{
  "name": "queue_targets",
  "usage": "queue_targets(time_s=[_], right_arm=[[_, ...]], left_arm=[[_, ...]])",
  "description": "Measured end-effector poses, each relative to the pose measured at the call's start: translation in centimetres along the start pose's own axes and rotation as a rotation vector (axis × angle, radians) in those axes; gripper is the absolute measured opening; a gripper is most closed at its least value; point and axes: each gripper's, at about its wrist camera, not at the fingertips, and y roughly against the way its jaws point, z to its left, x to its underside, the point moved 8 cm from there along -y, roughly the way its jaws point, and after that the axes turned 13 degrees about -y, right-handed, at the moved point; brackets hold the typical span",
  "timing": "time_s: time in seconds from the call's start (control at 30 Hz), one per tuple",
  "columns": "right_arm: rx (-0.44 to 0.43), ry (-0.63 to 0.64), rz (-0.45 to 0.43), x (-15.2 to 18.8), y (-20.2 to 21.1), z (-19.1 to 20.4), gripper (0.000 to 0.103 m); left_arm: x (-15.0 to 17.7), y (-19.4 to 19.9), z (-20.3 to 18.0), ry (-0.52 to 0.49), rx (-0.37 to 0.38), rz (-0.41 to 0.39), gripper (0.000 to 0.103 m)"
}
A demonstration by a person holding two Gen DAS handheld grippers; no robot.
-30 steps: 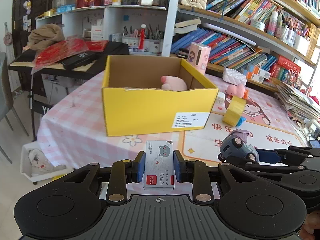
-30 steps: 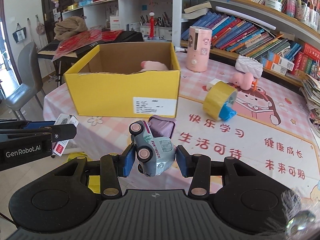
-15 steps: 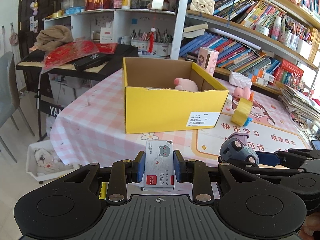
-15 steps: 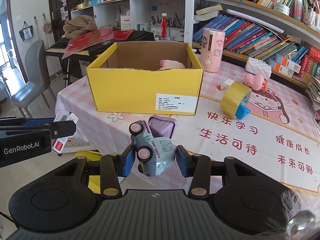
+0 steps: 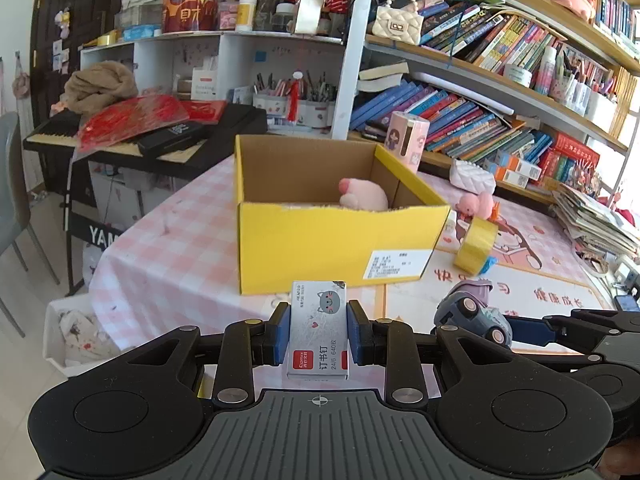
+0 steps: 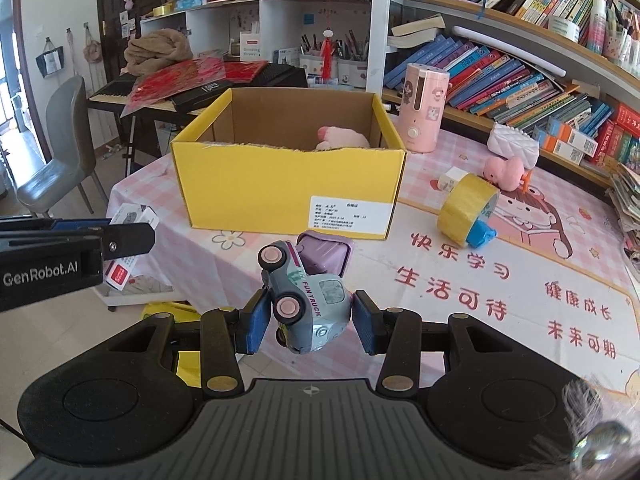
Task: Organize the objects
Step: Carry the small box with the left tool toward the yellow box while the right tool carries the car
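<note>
The yellow box (image 6: 286, 192) sits open ahead of both my grippers on a pink checked tablecloth (image 5: 168, 248), with crowded bookshelves (image 6: 512, 60) behind it and a pink plush (image 6: 340, 140) inside. Right of the box lies a yellow tape roll (image 6: 466, 210). My right gripper (image 6: 306, 316) clamps a grey toy truck (image 6: 306, 296), tilted nose-down. My left gripper (image 5: 318, 336) grips a staple box (image 5: 318, 332) with a cat face.
</note>
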Motion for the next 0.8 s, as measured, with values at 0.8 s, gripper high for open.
queue_targets(time_s=[0.8], right_arm=[[-0.096, 0.032, -0.15, -13.5, -6.3, -0.5, 0.042]], left_arm=[[-9.8, -7.8, 2.2, -0.038, -0.116, -0.09, 0.027]])
